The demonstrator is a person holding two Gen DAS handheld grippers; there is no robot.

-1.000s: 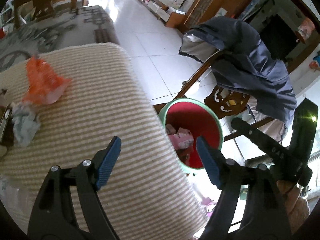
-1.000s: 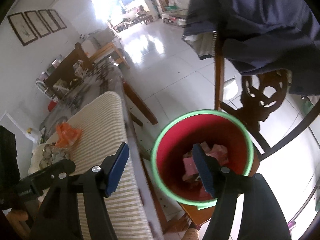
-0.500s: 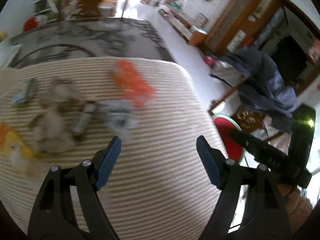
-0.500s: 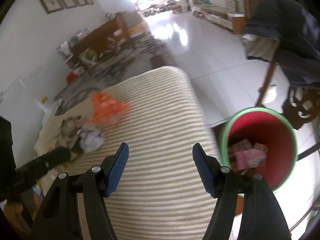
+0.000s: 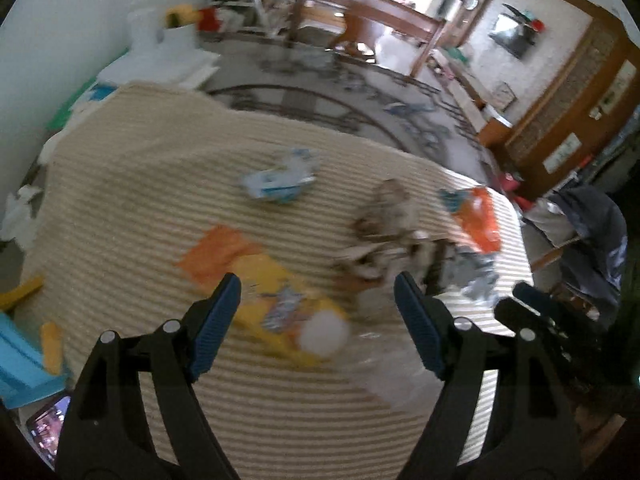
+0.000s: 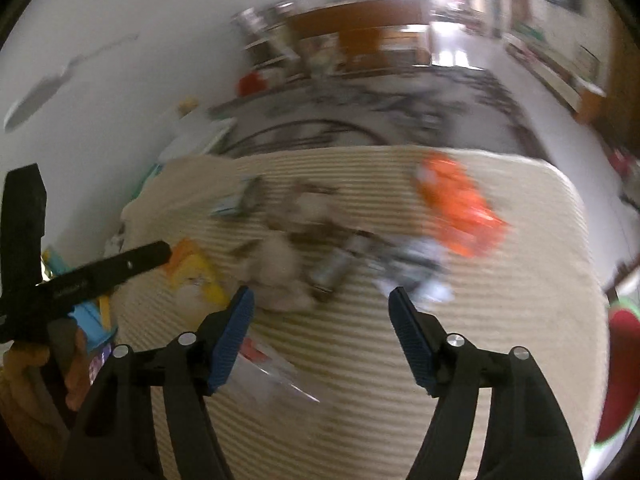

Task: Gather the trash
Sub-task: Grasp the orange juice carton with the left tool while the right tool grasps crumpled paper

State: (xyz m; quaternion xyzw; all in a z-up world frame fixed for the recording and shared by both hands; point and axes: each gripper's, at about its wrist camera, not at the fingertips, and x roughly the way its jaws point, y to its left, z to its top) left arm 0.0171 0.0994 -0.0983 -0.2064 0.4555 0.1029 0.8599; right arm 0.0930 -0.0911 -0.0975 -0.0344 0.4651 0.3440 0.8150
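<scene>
**A:** Where is the trash?

**B:** Spread over the striped beige cloth on the worktop. In the left wrist view a yellow wrapper lies low in the middle of the frame, right between the blue pads, with an orange sheet touching its upper left end. A blue-and-white wrapper lies above centre. A brownish crumpled heap sits right of centre, and an orange bag is at the right, near the cloth's edge.

**A:** And the other camera?

**B:** It is blurred, so I name things loosely. The orange bag is upper right of centre, and something like a grey can lies at mid-frame beside pale crumpled paper. The red bin with a green rim shows at the lower right edge, off the cloth.

**A:** The jaws?

**B:** The left gripper has its jaws spread wide, having just opened further, pinching nothing. The right gripper is the same: spread, just widened, with nothing between the pads. Both hang above the cloth.
</scene>
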